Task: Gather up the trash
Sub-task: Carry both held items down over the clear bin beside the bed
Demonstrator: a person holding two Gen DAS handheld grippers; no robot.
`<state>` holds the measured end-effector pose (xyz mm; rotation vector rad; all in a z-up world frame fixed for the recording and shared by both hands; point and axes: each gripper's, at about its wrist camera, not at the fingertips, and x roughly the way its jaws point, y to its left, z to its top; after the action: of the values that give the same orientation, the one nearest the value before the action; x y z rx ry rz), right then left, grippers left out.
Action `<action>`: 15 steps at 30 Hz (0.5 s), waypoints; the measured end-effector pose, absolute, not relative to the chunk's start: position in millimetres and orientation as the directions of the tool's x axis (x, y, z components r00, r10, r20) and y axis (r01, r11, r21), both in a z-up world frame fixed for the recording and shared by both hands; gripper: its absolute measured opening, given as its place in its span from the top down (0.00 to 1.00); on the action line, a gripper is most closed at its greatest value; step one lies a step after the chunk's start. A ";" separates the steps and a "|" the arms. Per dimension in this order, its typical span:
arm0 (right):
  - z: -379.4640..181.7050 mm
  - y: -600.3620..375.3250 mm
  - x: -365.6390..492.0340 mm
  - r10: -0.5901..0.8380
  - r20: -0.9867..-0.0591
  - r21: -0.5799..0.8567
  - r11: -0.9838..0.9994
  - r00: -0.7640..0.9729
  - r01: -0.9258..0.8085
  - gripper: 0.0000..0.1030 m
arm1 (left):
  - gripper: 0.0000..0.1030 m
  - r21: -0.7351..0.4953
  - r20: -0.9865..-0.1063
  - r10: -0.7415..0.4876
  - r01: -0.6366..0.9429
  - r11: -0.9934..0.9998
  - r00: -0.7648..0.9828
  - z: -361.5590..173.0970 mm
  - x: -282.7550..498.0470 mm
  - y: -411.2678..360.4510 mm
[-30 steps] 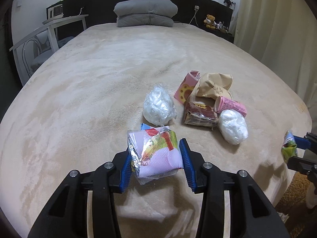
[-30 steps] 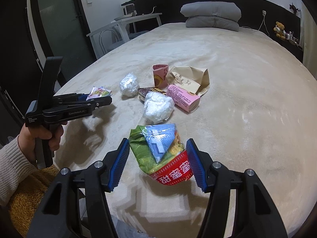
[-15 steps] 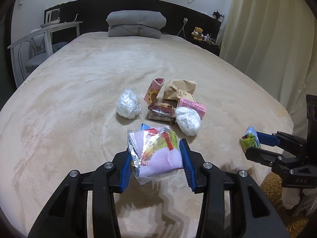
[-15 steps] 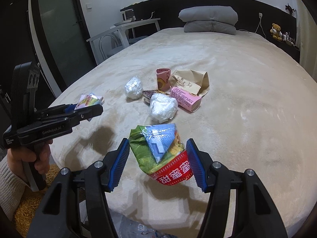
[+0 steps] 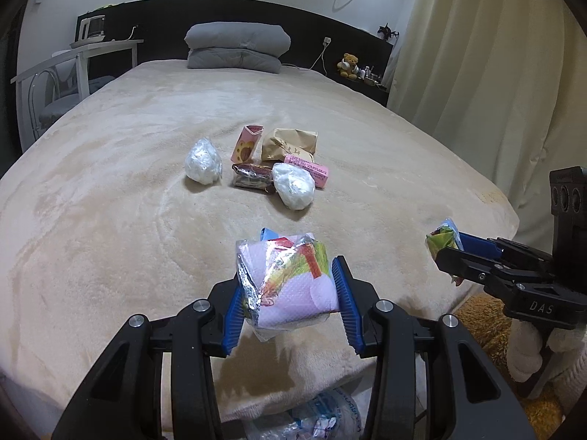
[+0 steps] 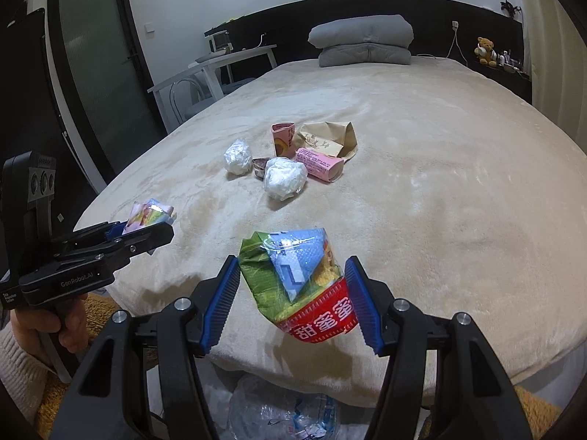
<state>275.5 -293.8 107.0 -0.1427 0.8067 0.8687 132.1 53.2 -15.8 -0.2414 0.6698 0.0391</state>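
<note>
Where the beige bed (image 5: 110, 190) fills both views, a grey pillow (image 5: 236, 47) lies at its head against a black headboard (image 6: 458, 11), with a white desk (image 5: 106, 49) to one side and cream curtains (image 5: 488, 66) to the other. In the middle of the bed sits a heap of trash: a brown paper bag (image 5: 291, 143) with dark print too small to read, a pink carton (image 5: 308, 169) with fine lettering that cannot be made out, a pink cup (image 5: 246, 146) with a yellow picture, a dark wrapper (image 5: 251, 179) and two white wads (image 5: 202, 161) (image 5: 294, 185) of crumpled plastic. A clear bag (image 6: 282, 410) with blue print lies on the floor below the bed's near edge. The left gripper (image 5: 290, 297), marked "GenRobot.AI" on its side in the right wrist view, is clamped on a pink foil wrapper (image 5: 286, 286) and holds it clear above the bed's near edge. The right gripper (image 6: 293, 299), marked "DAS" in the left wrist view, grips a green packet (image 6: 297, 286) with a blue panel and a red band of white Chinese characters, also held in the air over the near edge. A hand (image 6: 51, 326) in a cream sleeve (image 6: 18, 370) holds the left gripper's handle. A small teddy bear (image 6: 485, 49) sits on the shelf by the headboard.
</note>
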 end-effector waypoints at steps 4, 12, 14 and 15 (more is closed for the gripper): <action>106.8 -303.3 259.1 0.631 -0.679 0.209 0.657 0.376 -0.725 0.43 | 0.58 -0.214 -0.613 -0.045 -0.110 0.971 0.789 -17.6 115.3 42.6; 104.9 -317.6 236.5 0.629 -0.679 0.211 0.662 0.379 -0.719 0.43 | 0.58 -0.228 -0.600 -0.049 -0.111 0.967 0.798 -20.9 84.9 27.4; 104.4 -320.9 231.5 0.628 -0.679 0.212 0.664 0.381 -0.717 0.43 | 0.58 -0.232 -0.595 -0.052 -0.110 0.966 0.802 -20.8 79.3 24.2; 103.7 -321.7 229.4 0.628 -0.680 0.213 0.664 0.379 -0.717 0.43 | 0.58 -0.235 -0.593 -0.053 -0.110 0.966 0.804 -21.2 76.7 22.4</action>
<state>229.4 -321.7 103.7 -0.1242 0.8101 0.8616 76.7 22.4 -21.2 -0.2649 0.6386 0.0309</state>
